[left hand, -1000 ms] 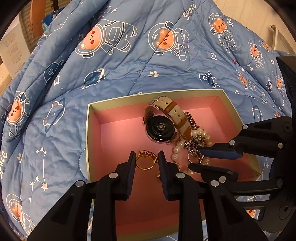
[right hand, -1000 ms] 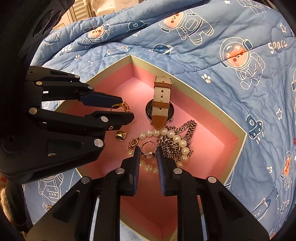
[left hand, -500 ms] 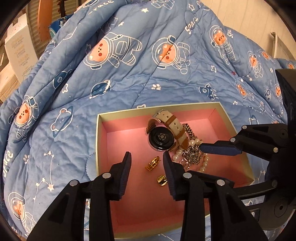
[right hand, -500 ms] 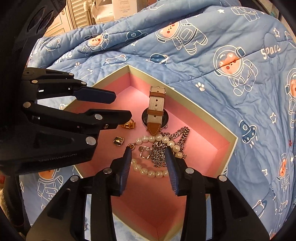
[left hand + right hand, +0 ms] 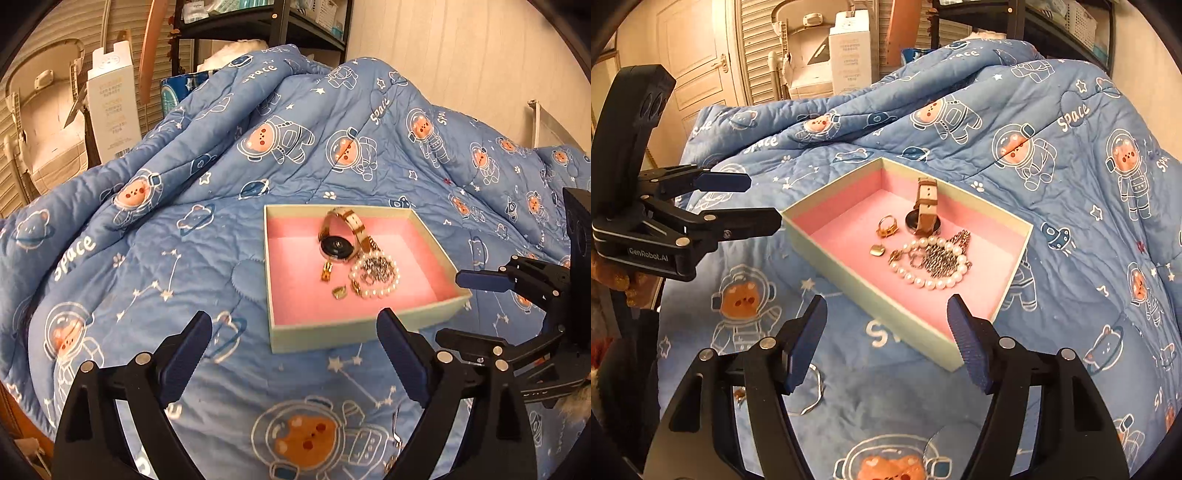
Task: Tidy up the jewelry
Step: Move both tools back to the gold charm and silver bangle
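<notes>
Black plastic arms carried both claws, nearest the lenses. The left gripper (image 5: 293, 341) hung over the quilt (image 5: 155, 258) short of the box, its jaws spreading wide with nothing between them. The right gripper (image 5: 886, 328) hovered at the box's near corner, its jaws also spreading, empty, touching nothing. By its left finger one thin silver bangle (image 5: 814, 391) lay on the quilt, partly hidden behind that finger; a small gold piece beside it was too cut off to name.

Beyond sat one pale green box (image 5: 849, 282) with a pink lining, holding all the other jewelry. Inside were one pearl bracelet (image 5: 929, 278) looped around a heap of silver chain (image 5: 940, 258), whose links were too tangled to count. Just left of the pearls lay one small gold stud-like piece (image 5: 877, 250), and one gold ring (image 5: 887, 226) further back. At the far side one watch (image 5: 923, 218) stood on its edge, its tan and cream strap arching over the dark face. In the left wrist view motion blur smeared these pieces.

Farthest back, one white carton (image 5: 849, 51) and one dark shelf unit (image 5: 266, 22) stood behind the quilt, their labels unreadable.
</notes>
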`<action>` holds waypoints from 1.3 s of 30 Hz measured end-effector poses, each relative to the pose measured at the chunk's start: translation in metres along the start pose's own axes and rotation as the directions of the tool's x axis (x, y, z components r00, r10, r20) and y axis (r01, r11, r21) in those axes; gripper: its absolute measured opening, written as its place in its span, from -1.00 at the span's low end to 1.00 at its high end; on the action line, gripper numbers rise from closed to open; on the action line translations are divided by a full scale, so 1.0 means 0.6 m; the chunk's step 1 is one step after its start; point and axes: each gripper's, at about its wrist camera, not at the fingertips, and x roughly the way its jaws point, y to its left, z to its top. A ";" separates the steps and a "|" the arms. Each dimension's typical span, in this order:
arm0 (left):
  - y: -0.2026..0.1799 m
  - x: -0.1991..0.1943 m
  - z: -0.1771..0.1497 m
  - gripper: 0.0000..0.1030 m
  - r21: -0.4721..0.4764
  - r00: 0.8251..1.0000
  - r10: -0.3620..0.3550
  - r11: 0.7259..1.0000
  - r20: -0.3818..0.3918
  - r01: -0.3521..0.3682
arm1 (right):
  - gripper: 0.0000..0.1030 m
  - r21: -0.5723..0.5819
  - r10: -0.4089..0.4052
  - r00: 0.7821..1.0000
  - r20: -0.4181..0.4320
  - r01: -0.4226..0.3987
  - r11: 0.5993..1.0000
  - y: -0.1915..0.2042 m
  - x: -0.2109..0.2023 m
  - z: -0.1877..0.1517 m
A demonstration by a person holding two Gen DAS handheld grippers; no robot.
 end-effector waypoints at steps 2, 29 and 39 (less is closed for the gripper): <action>-0.003 -0.016 -0.036 0.72 0.012 1.000 0.002 1.000 0.001 -0.002 | 0.31 -0.010 0.008 1.000 -0.006 -0.008 1.000 0.016 -0.007 -0.024; -0.048 -0.078 -0.221 0.31 0.008 0.999 -0.017 1.000 -0.041 0.018 | -0.75 0.053 0.195 0.978 -0.071 -0.191 0.980 0.154 0.007 -0.137; -0.090 -0.073 -0.218 0.18 0.107 0.998 -0.053 0.993 -0.037 0.056 | -0.94 0.109 0.201 0.978 -0.061 -0.194 0.975 0.123 -0.010 -0.147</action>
